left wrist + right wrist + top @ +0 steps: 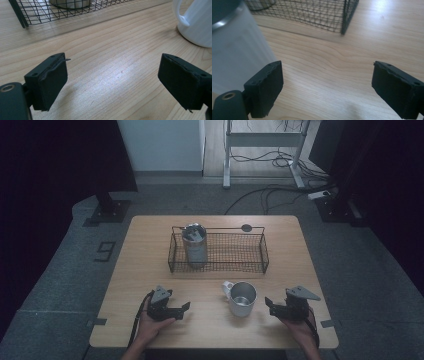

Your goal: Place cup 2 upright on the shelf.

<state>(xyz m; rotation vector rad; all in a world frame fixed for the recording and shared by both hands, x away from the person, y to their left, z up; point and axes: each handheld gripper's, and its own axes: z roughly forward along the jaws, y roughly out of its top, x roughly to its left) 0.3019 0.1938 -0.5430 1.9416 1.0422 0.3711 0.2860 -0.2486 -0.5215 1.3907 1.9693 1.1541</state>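
Note:
A white mug (241, 297) with a metal inside stands on the wooden table (150, 265) near the front, handle to its left. Behind it sits a black wire basket (235, 252) with a tall metal cup (194, 245) upright in its left end. My left gripper (185, 309) rests low at the mug's left, open, with bare wood between its jaws (113, 82). The mug (197, 22) and the basket (50, 12) lie ahead of it. My right gripper (268, 304) is at the mug's right, open and holding nothing (327, 87), with the mug (234, 55) close beside its left jaw and apart from it.
A small dark round disc (246, 227) lies on the table just behind the basket. The basket's corner (344, 17) stands ahead of the right gripper. Past the table's far edge are a black stand (107, 205), a white frame (265, 150) and floor cables (280, 190).

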